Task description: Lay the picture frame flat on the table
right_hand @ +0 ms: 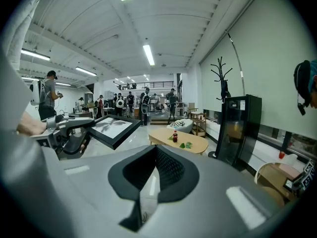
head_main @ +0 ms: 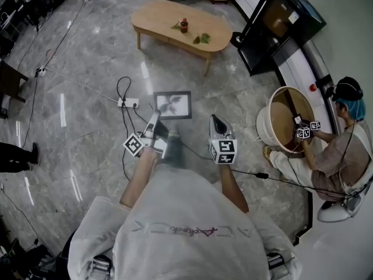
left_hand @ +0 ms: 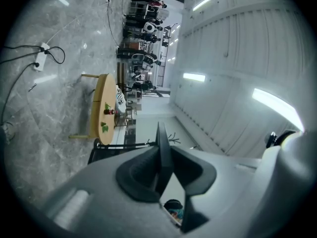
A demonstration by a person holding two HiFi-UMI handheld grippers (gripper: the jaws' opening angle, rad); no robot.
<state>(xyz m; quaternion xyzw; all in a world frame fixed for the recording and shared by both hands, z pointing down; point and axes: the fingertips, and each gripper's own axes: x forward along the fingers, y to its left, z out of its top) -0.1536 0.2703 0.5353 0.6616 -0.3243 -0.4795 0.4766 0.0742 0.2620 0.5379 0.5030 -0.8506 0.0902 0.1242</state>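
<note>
1. Left gripper [left_hand: 162, 155]: my jaws clamp narrow on the black rectangular picture frame's [head_main: 172, 105] thin edge.
2. Right gripper [right_hand: 156, 152]: jaws together, empty.
3. Frame aloft over glossy grey marble floor [head_main: 87, 57], well short of the oval wooden table [head_main: 157, 16].

1. Head view: the near left corner of the picture frame [head_main: 173, 105] slips out of sight behind the left gripper [head_main: 155, 119].
2. Left gripper view catches that frame edge-on, so its printed face can't be seen there.
3. There's a bottle [head_main: 184, 25] on the wooden table [head_main: 154, 16], label too small to read.
4. The left edge cuts a bystander [head_main: 14, 157] down to leg and shoe.
</note>
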